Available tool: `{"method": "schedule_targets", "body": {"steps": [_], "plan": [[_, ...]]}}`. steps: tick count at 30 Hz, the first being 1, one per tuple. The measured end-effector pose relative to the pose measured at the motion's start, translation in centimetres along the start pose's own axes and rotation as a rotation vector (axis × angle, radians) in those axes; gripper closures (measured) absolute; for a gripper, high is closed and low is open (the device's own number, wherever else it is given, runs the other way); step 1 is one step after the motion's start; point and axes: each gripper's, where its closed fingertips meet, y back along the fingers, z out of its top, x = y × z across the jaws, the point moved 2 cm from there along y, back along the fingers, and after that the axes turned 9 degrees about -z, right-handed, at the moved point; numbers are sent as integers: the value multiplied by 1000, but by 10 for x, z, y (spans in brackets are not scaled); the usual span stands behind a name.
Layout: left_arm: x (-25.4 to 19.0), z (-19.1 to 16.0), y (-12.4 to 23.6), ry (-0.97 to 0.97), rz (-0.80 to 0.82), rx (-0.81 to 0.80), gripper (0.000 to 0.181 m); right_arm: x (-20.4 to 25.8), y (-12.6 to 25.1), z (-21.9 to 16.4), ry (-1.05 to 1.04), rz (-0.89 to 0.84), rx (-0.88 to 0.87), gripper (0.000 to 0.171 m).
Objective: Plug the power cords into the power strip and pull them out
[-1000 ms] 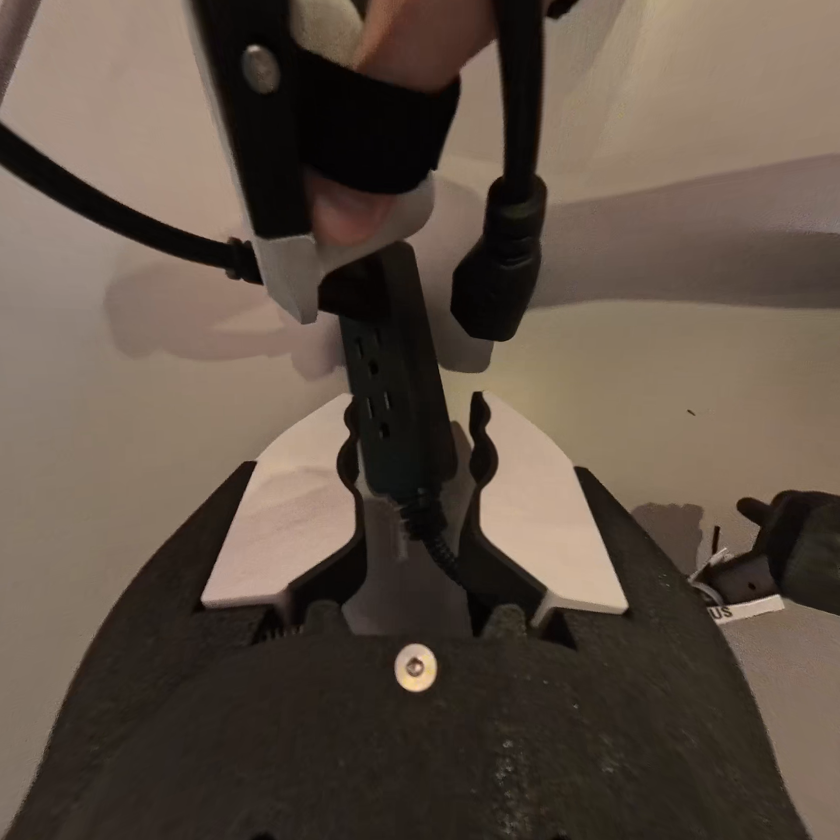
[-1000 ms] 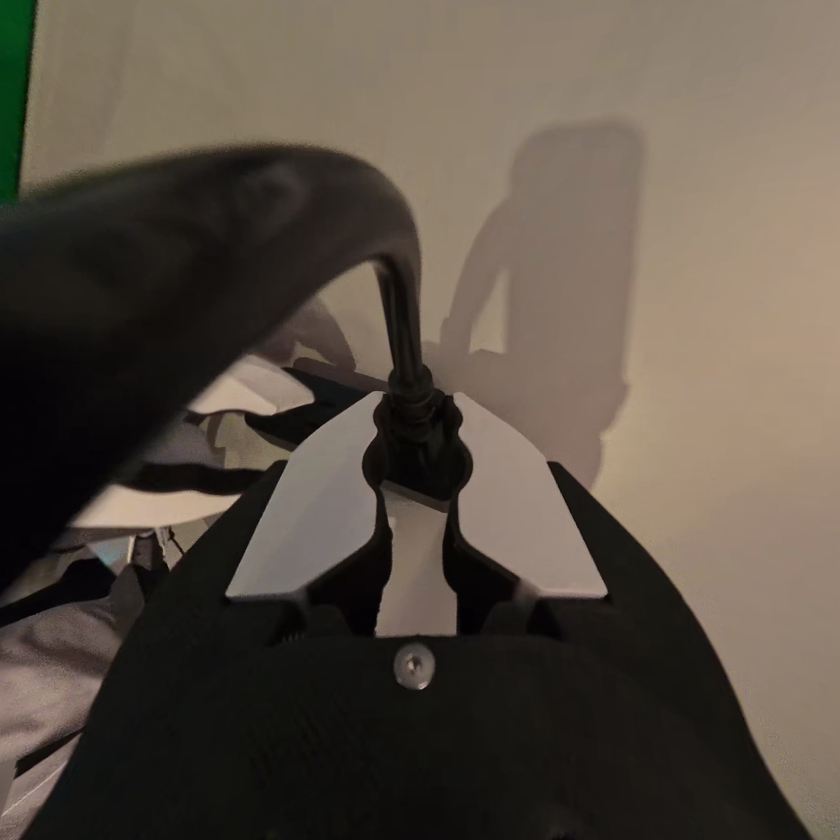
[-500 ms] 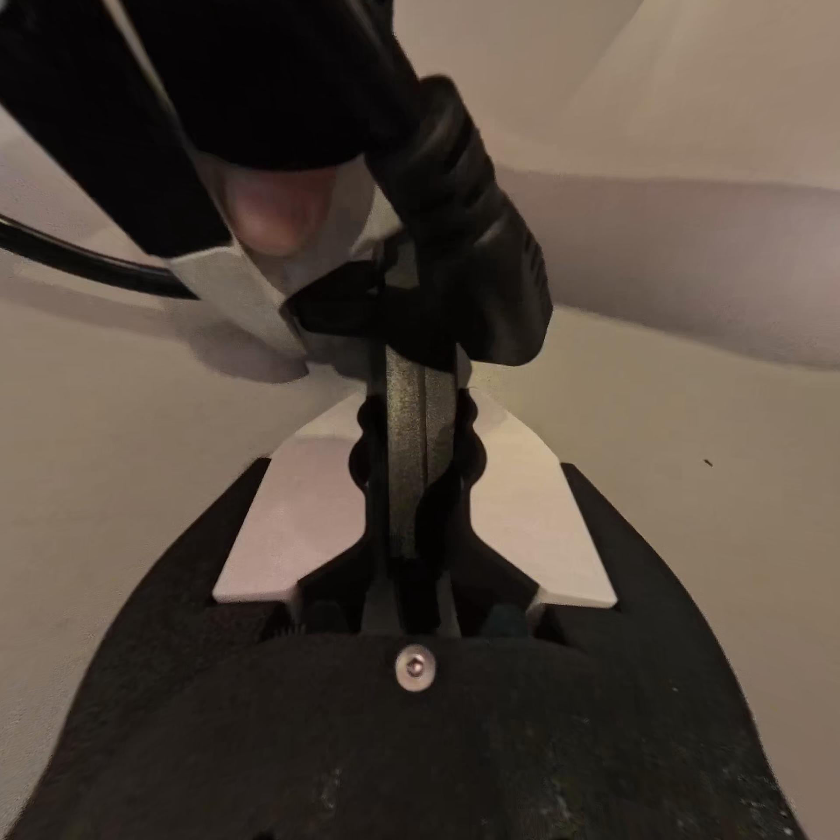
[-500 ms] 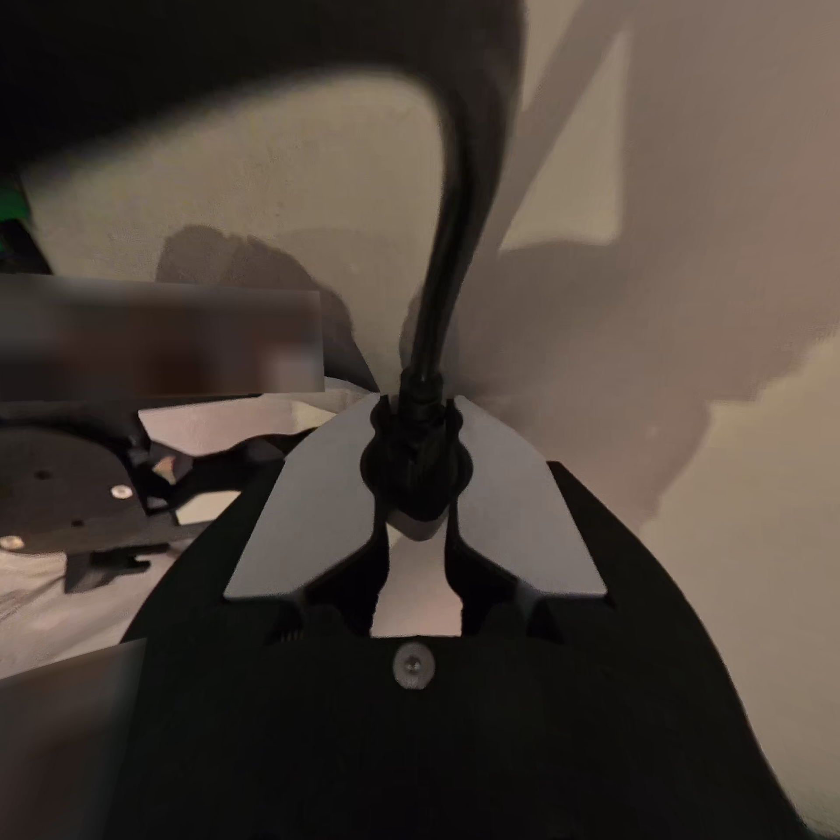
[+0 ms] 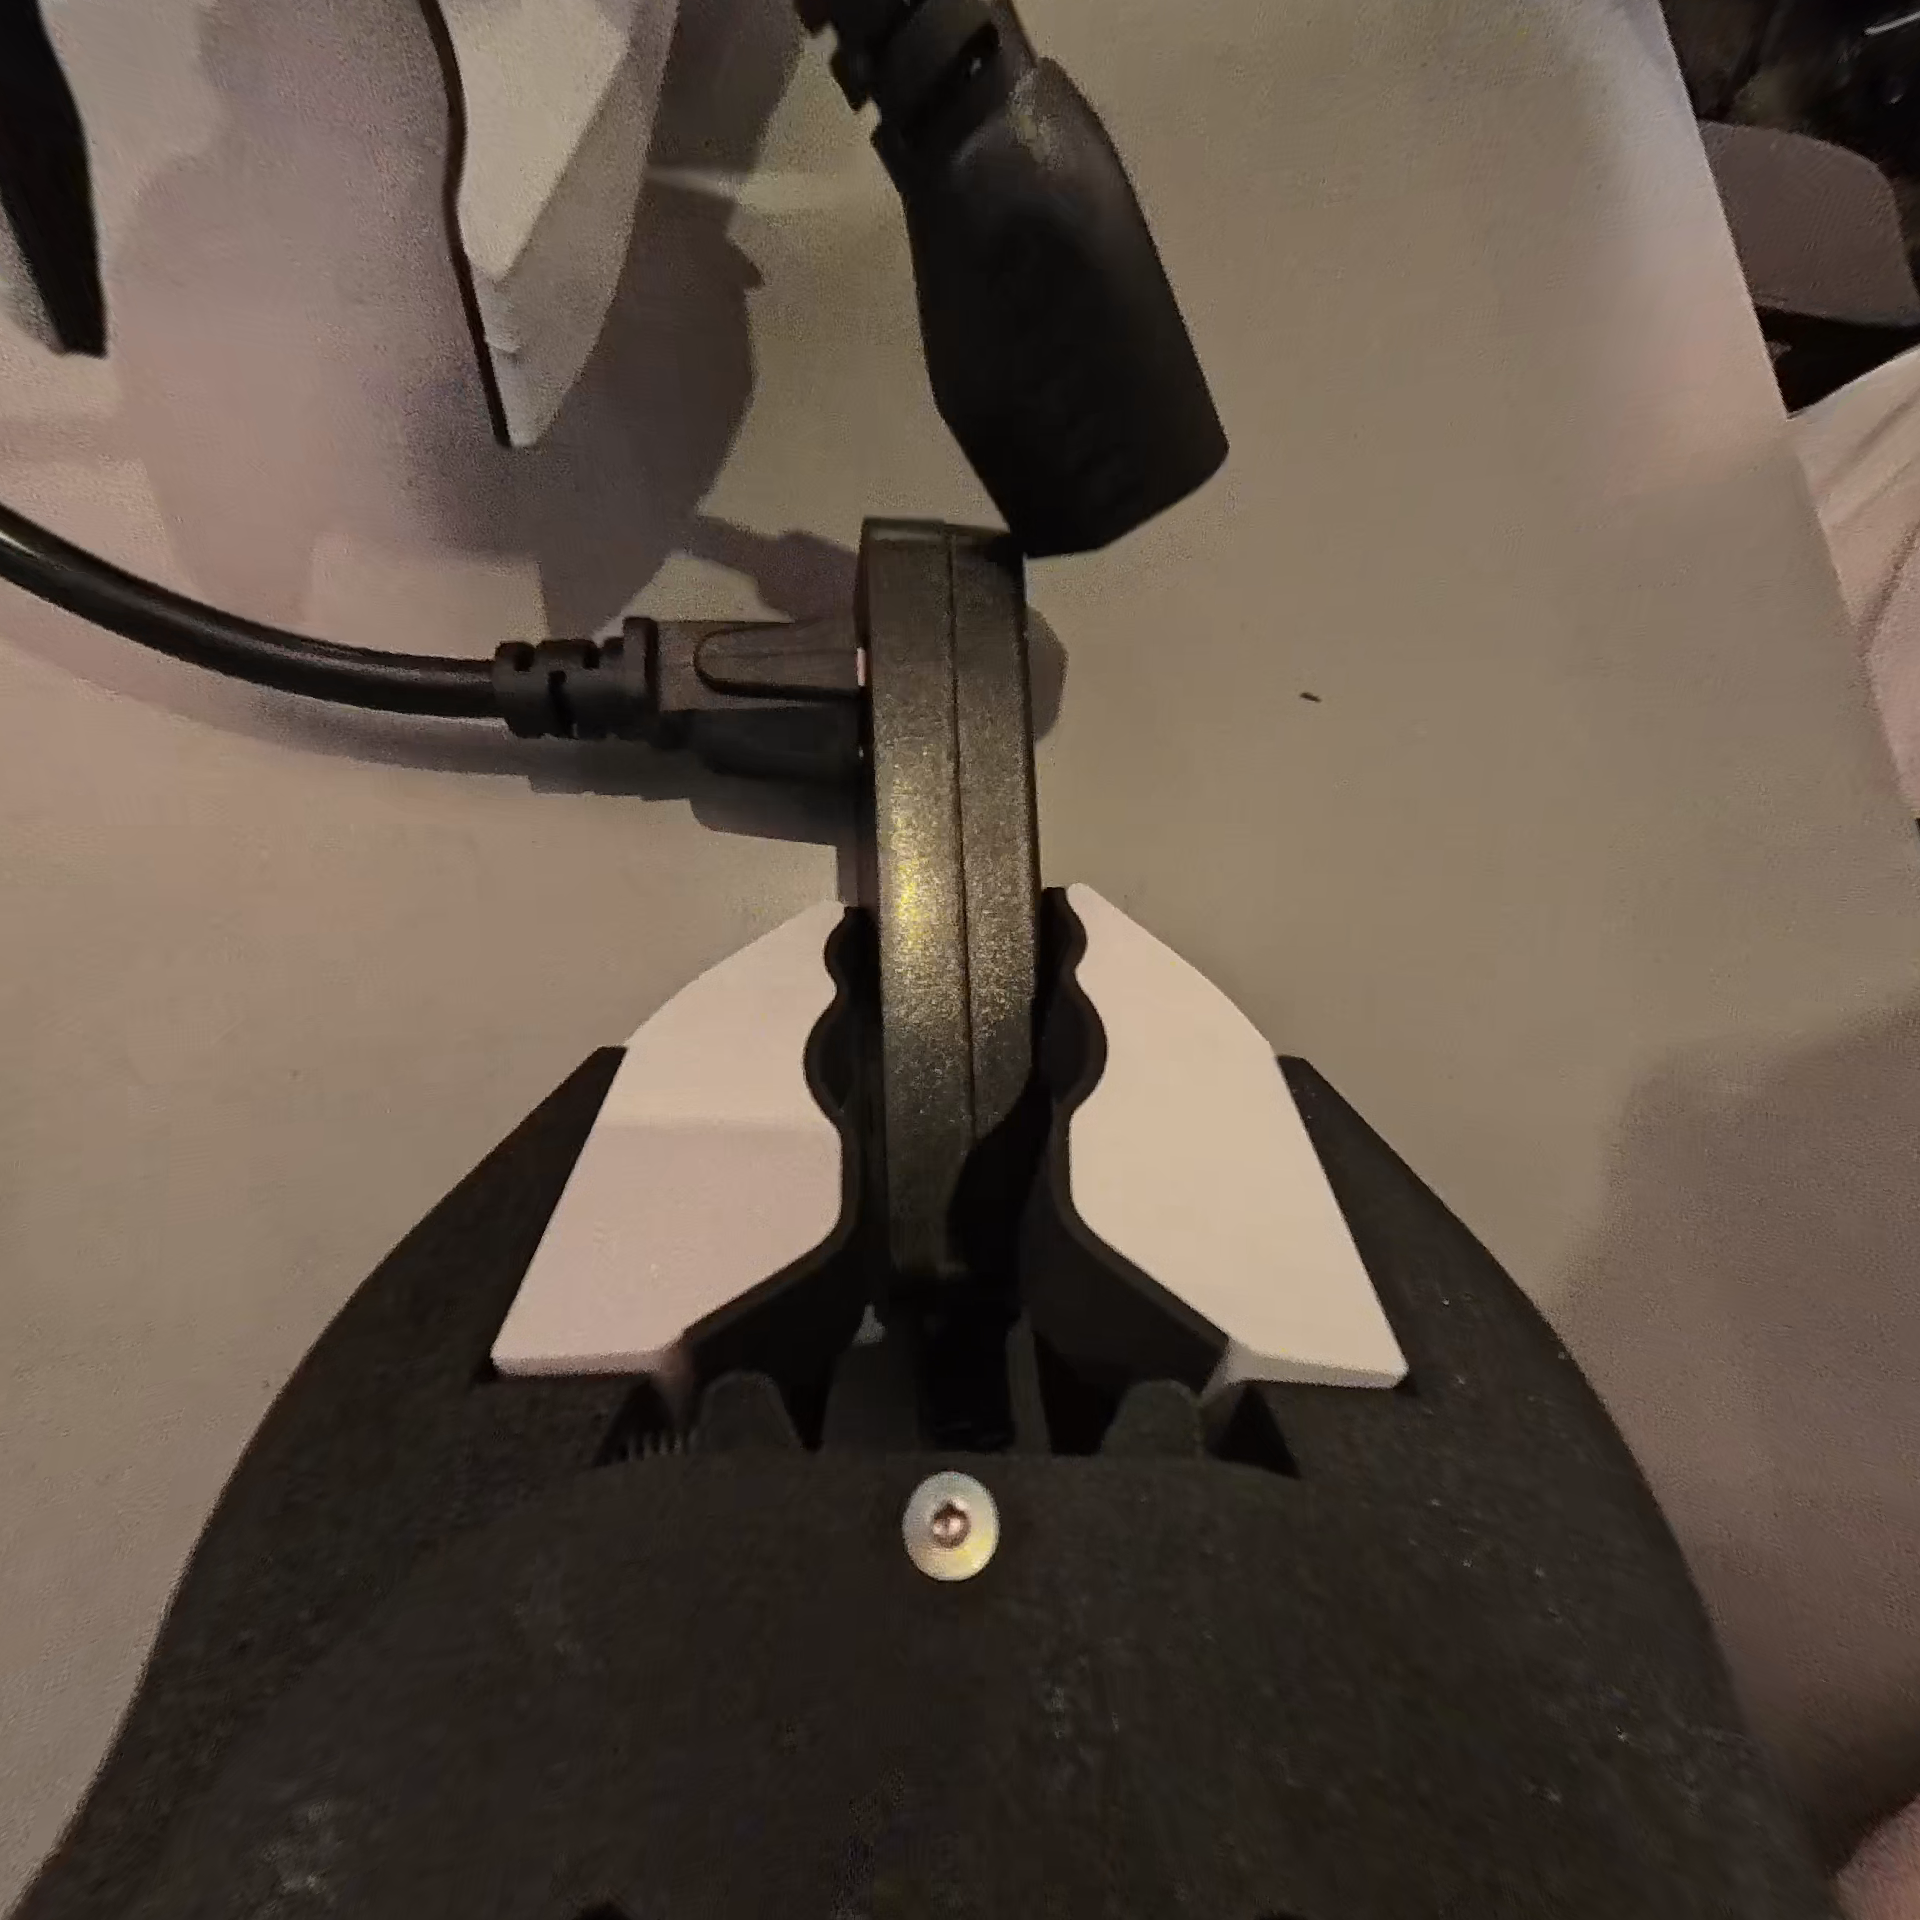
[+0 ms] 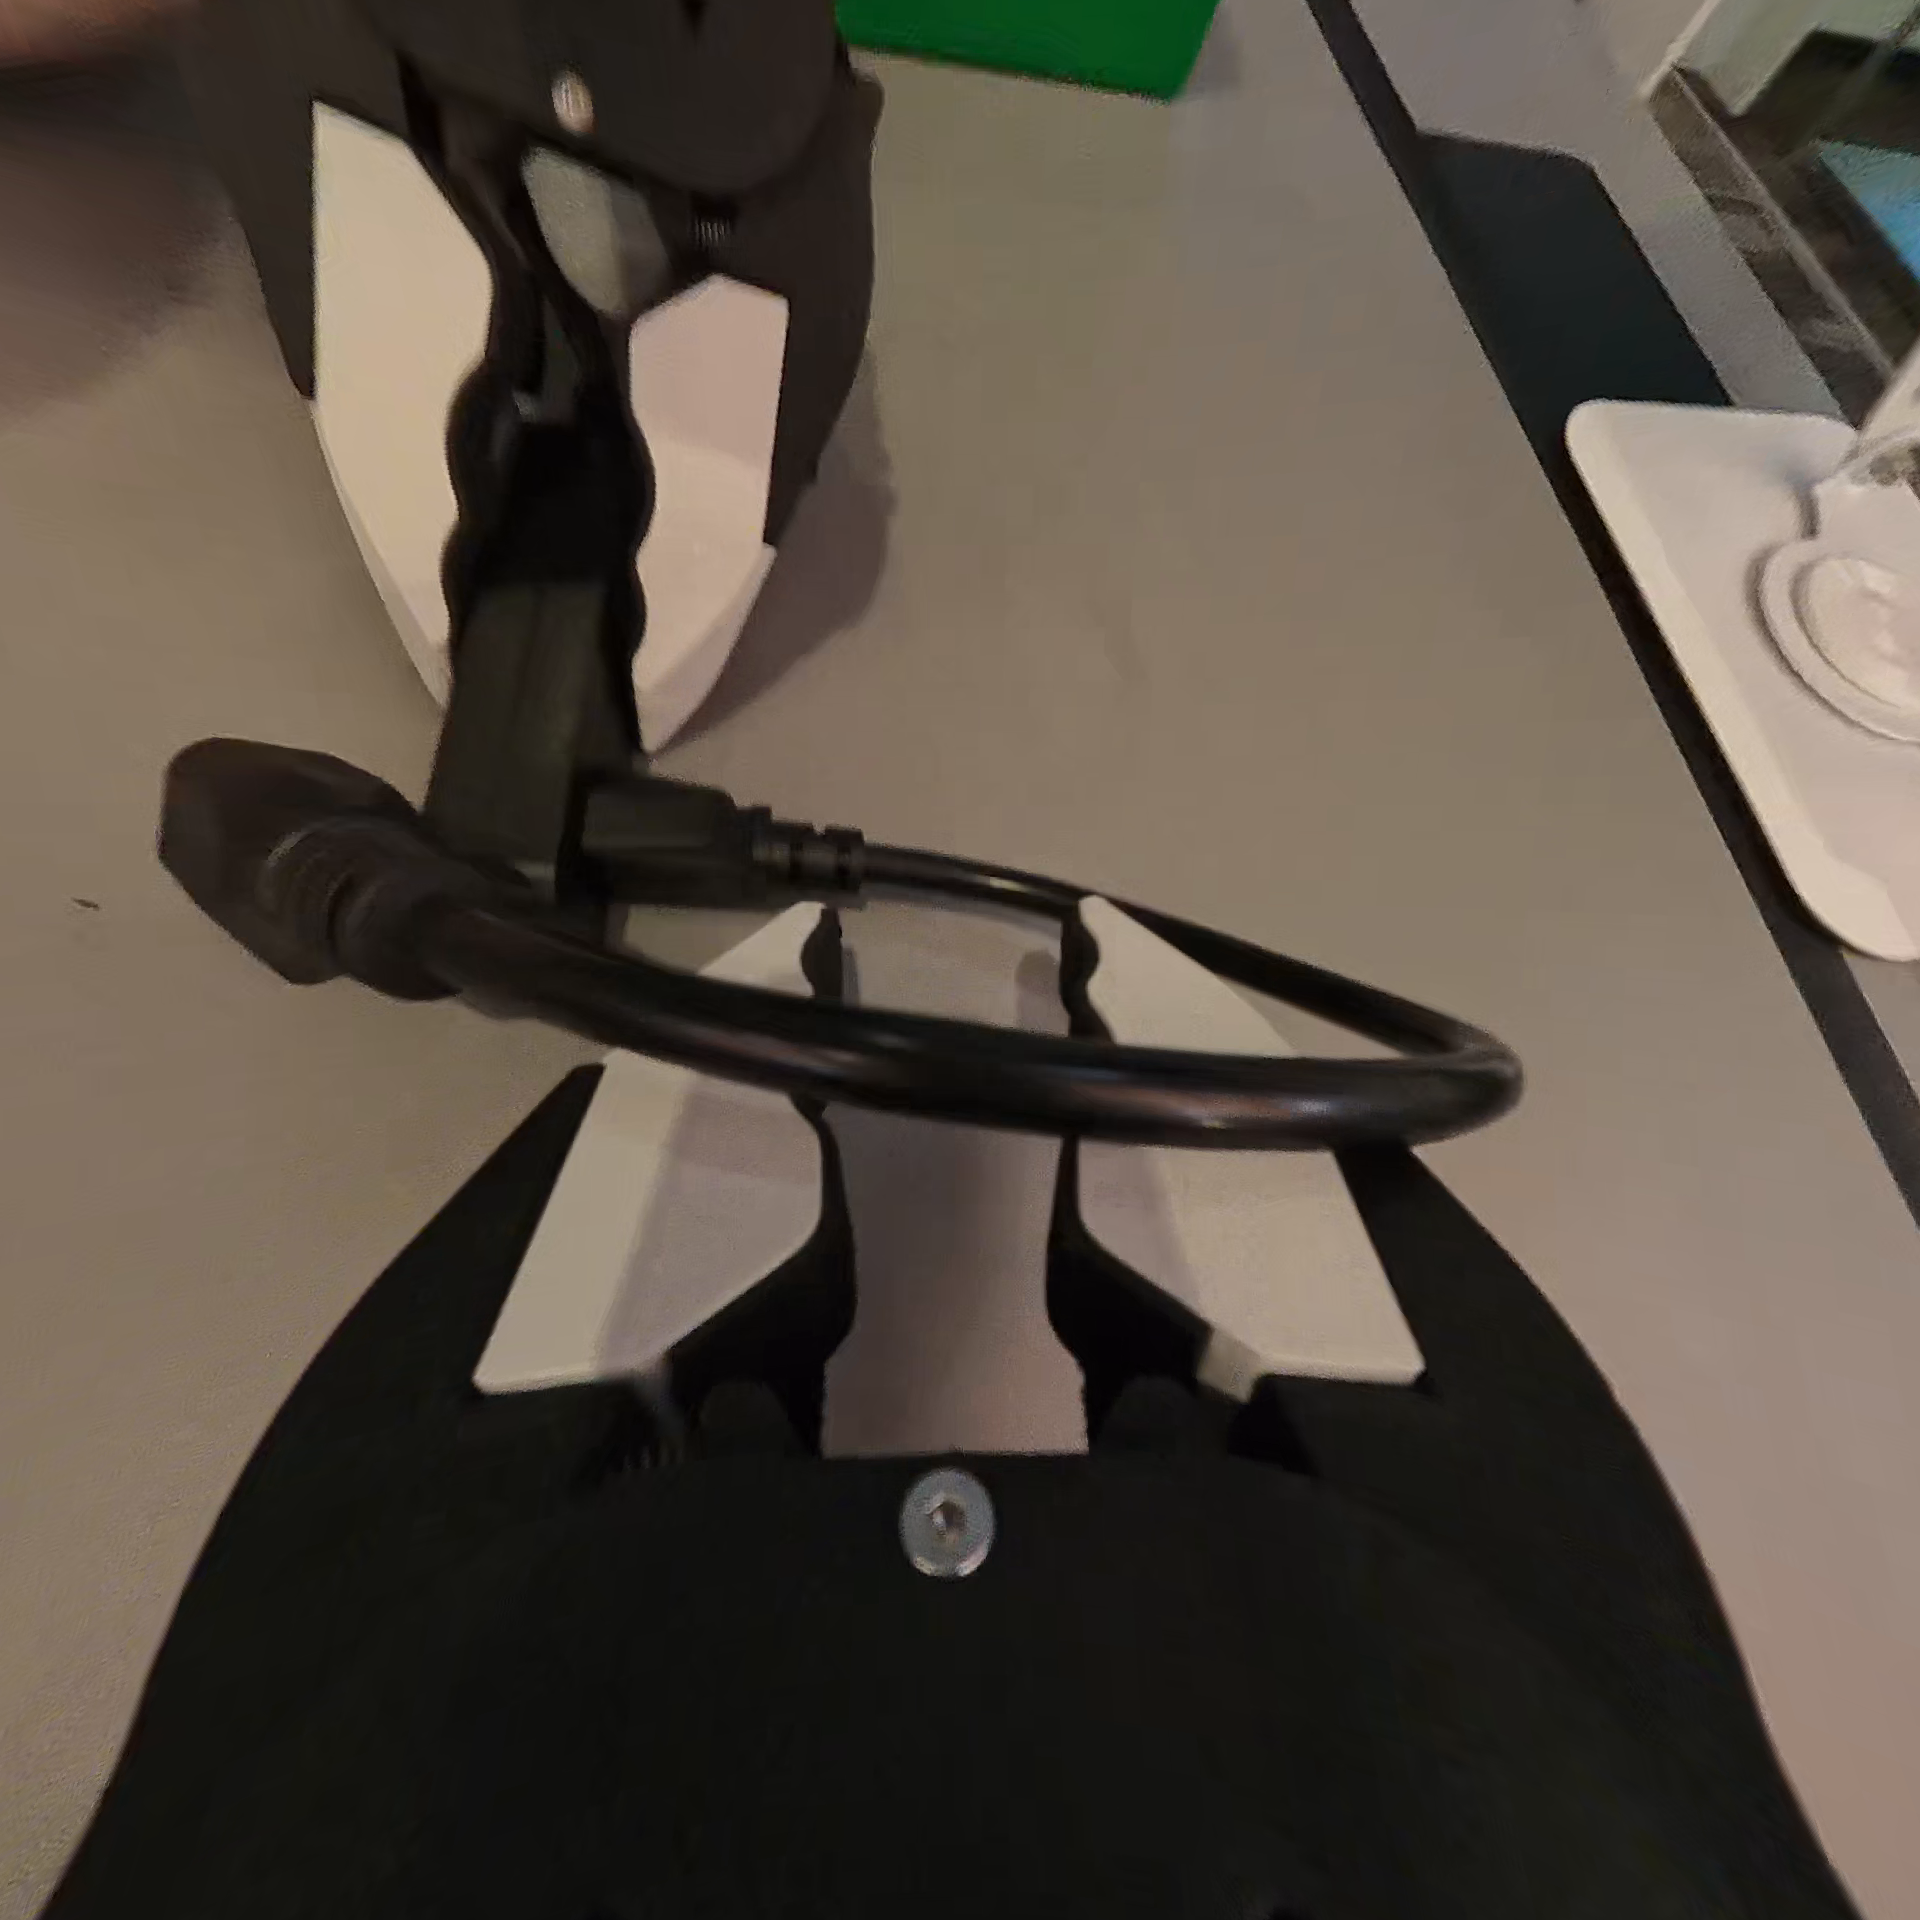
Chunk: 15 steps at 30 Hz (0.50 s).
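Observation:
My left gripper (image 5: pixel 951 914) is shut on the black power strip (image 5: pixel 951 779), held edge-on above the table. A black plug (image 5: pixel 748 691) sits in the strip's left face and its cord (image 5: pixel 260 644) runs off to the left. The cord's other connector (image 5: pixel 1049 312) hangs by the strip's far end. In the right wrist view, my right gripper (image 6: pixel 951 925) is open and empty. The cord (image 6: pixel 1039 1081) loops across its fingers from the plug (image 6: pixel 665 831) in the strip (image 6: pixel 509 769). The left gripper (image 6: pixel 545 665) shows above it.
One white finger (image 5: pixel 520 208) of the right gripper shows at the upper left of the left wrist view. A white tray (image 6: pixel 1683 644) with a clear glass item stands at the right, past the table's dark edge (image 6: pixel 1558 416). A green object (image 6: pixel 1029 42) lies at the far end.
The right gripper has let go of the plug, opened and drawn back. The plug now sits in the strip's side. The left gripper has kept its hold on the strip.

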Motion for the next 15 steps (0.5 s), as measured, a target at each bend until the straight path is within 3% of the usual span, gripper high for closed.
{"method": "schedule_targets", "body": {"steps": [3,9,13,15], "plan": [[-2,-1,-1,-70,9,30,149,6,11,-1,-1,4,-28,135],[-9,-2,-1,-139,-75,47,149,-11,68,-37,149,-90,407,137],[-14,-4,-2,-209,-141,106,150,-31,106,10,274,-191,246,137],[-19,-4,-4,-259,-178,143,150,-3,104,42,327,-25,53,136]]}}
